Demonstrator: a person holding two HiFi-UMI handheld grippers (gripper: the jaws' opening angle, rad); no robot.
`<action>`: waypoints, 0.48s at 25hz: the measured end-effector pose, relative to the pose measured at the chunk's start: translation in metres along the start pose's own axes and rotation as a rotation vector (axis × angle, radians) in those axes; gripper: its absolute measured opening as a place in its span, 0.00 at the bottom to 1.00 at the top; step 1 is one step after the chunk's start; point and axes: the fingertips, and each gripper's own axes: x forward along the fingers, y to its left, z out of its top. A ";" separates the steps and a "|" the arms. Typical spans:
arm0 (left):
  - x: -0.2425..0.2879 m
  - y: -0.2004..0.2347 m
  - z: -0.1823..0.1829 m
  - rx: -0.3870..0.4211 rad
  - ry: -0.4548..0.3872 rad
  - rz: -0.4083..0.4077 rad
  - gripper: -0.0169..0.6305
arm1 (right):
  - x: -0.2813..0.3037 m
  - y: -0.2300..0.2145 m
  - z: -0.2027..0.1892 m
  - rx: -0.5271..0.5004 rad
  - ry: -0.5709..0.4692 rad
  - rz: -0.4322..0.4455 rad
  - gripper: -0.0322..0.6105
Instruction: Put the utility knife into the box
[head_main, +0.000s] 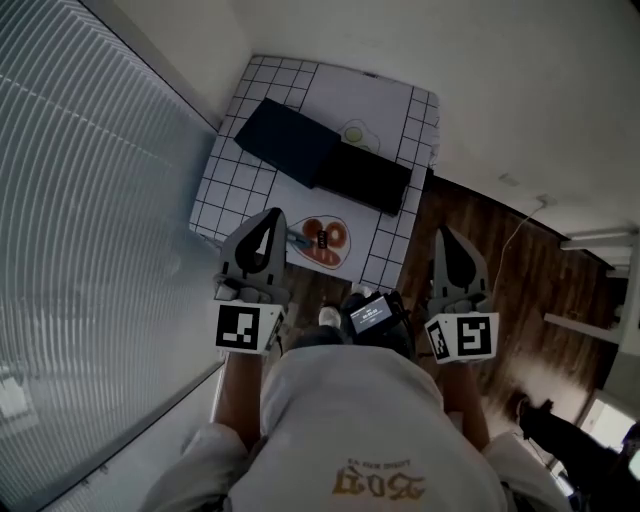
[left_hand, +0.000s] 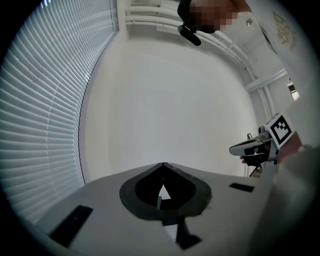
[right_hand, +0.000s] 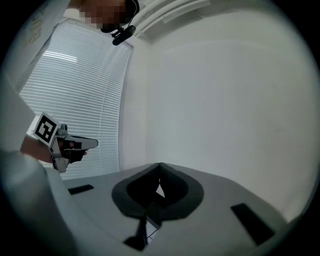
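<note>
On the grid-patterned table (head_main: 235, 185), a dark navy box (head_main: 285, 142) lies flat, with a black box part (head_main: 365, 177) against its right side. Near the table's front edge is a small orange-red and black thing (head_main: 322, 240), apparently the utility knife; it is too small to make out. My left gripper (head_main: 268, 225) and right gripper (head_main: 445, 238) are held close to my body, short of the table. Both are shut and empty. In the gripper views the left gripper (left_hand: 163, 164) and the right gripper (right_hand: 159, 165) face a bare white wall.
Window blinds (head_main: 90, 200) run along the left. Dark wood floor (head_main: 520, 300) with a white cable lies right of the table. A small device with a lit screen (head_main: 370, 315) hangs at my chest. Each gripper view shows the other gripper (left_hand: 252, 147) (right_hand: 70, 145).
</note>
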 end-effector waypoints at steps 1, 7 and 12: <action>0.004 0.002 0.000 -0.001 0.007 0.009 0.04 | 0.005 -0.002 -0.002 0.004 0.005 0.008 0.06; 0.019 0.015 -0.008 0.012 0.035 0.030 0.04 | 0.030 -0.012 -0.013 0.007 0.046 0.052 0.06; 0.034 0.015 -0.015 0.010 0.067 0.005 0.04 | 0.038 -0.014 -0.020 0.026 0.076 0.068 0.06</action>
